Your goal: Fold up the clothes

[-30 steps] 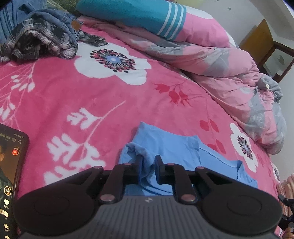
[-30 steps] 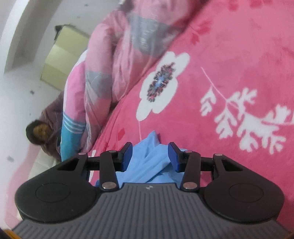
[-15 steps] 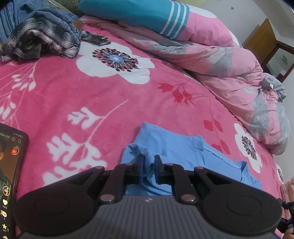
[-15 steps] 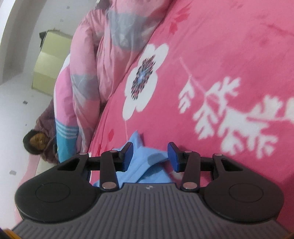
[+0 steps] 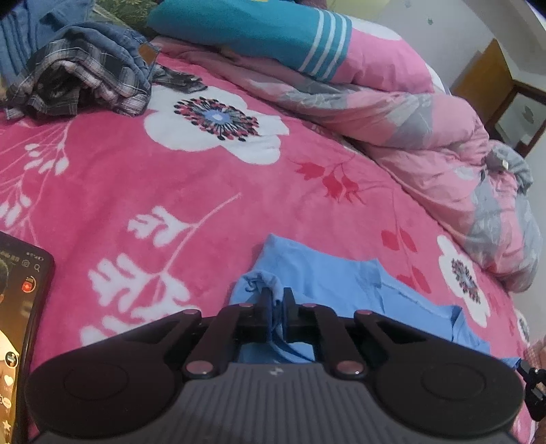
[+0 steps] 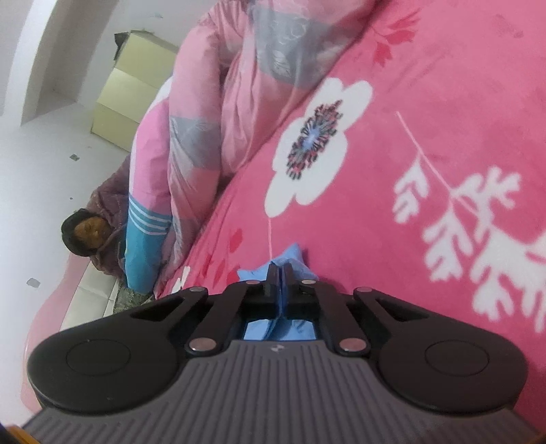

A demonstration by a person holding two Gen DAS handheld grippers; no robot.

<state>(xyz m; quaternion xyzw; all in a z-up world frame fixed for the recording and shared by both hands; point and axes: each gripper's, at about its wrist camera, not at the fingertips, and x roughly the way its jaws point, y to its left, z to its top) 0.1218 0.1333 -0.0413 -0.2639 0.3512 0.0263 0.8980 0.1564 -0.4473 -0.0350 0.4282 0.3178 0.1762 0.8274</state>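
A light blue garment lies spread on the pink flowered blanket near the bed's front. My left gripper is shut on a bunched edge of this blue cloth, which shows between its black fingers. In the right wrist view my right gripper is shut on another part of the blue garment, a thin fold pinched between the two pads. Only a small tip of cloth shows beyond those fingers.
A heap of plaid and denim clothes lies at the far left. A rolled pink and grey quilt with a teal striped pillow lines the far side. A lit phone lies at the left. A person lies beyond the quilt.
The right gripper's jaws closed from wide apart onto the blue cloth. The left gripper's jaws tightened a little on the bunched edge. Both hands kept about their places.
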